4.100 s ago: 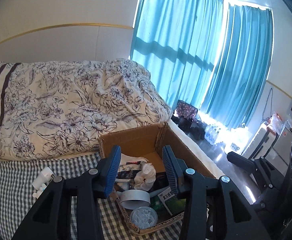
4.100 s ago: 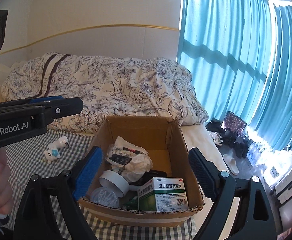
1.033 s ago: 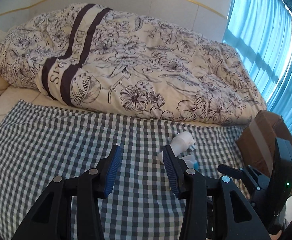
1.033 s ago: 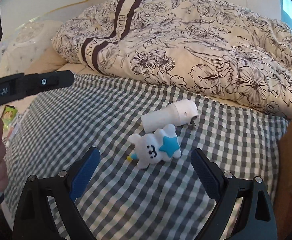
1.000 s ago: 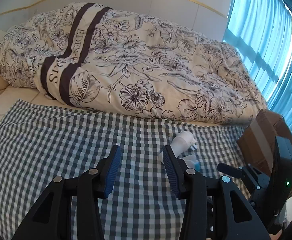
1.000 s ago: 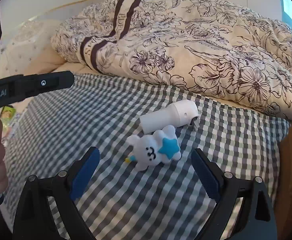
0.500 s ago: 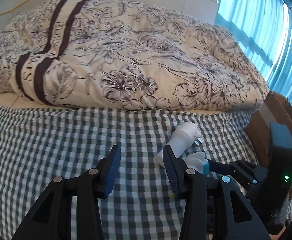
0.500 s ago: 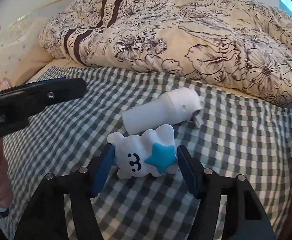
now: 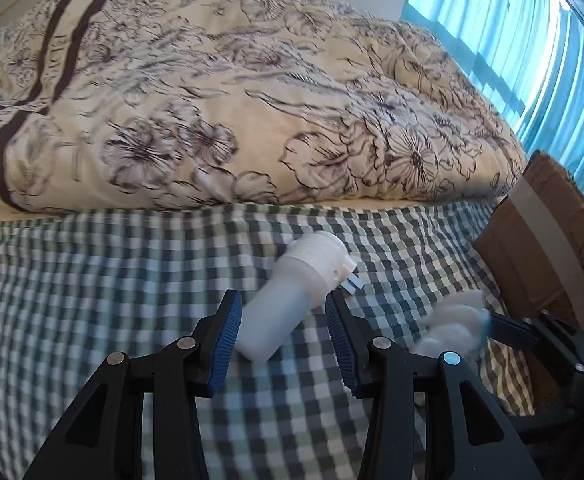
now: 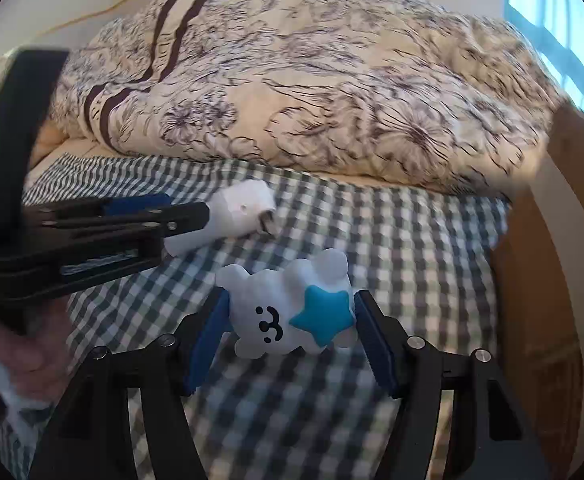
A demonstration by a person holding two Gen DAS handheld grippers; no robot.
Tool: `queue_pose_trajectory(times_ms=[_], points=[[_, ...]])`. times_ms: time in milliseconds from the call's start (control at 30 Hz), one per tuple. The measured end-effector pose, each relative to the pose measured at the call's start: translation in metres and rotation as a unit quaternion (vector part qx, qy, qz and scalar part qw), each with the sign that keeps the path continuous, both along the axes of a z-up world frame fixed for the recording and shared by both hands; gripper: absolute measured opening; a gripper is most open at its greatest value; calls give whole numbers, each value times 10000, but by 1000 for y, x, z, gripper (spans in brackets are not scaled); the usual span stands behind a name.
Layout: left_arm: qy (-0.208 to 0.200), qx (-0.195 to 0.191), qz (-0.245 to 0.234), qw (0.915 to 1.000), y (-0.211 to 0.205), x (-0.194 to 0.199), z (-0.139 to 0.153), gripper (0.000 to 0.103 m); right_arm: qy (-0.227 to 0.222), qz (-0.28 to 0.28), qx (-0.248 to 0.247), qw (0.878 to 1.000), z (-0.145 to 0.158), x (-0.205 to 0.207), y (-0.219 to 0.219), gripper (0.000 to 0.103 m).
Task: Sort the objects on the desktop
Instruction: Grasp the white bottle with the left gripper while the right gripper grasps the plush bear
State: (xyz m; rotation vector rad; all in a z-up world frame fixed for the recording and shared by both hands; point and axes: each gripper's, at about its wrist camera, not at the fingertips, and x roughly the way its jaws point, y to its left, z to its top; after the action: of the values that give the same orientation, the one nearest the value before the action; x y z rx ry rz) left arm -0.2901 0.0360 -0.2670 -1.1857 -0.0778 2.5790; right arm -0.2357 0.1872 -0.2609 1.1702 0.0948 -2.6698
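Two things are being gone for at once, one per claw. The right claw (image 10: 290,324) is pressed in on the white toy (image 10: 288,312) with the blue star, a blue pad set against each flank. The toy is gripped across its width, likely because that is its firmest span and it keeps the face and star clear of the pads. Whether it is lifted off the checked cloth (image 10: 391,232) or is resting on it cannot be told.

The left claw (image 9: 280,332) is spread, and the white bottle (image 9: 292,292) is bracketed by it. The bottle lies on its side, slanted, its base end between the blue pads and its capped end pointed up and away to the right. A sliver of daylight is seen on each side, so no pinch is made yet. The bottle is straddled low on its body, probably because the straight wall there offers flat contact, unlike the ridged cap.

The cardboard box (image 9: 543,240) is seen at the right edge of the cloth, close to both items, which is judged to be the drop-off. The flowered quilt (image 9: 252,92) is bunched up behind everything.
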Motion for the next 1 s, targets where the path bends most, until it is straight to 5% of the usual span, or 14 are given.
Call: queue_pose_trajectory(times_ms=[267,500,1000], points=[[-128,22,-150,9998,12,-9,-18,48,3,-54,-51,10000,0,5,5,64],[-242,-62,-395,9989,26,1,-27,33,45,-36,-61,10000,3,11,0,64],[131,38,-96,9999,11,31,16,32,172,-114,65,9998,34,48,5,64]])
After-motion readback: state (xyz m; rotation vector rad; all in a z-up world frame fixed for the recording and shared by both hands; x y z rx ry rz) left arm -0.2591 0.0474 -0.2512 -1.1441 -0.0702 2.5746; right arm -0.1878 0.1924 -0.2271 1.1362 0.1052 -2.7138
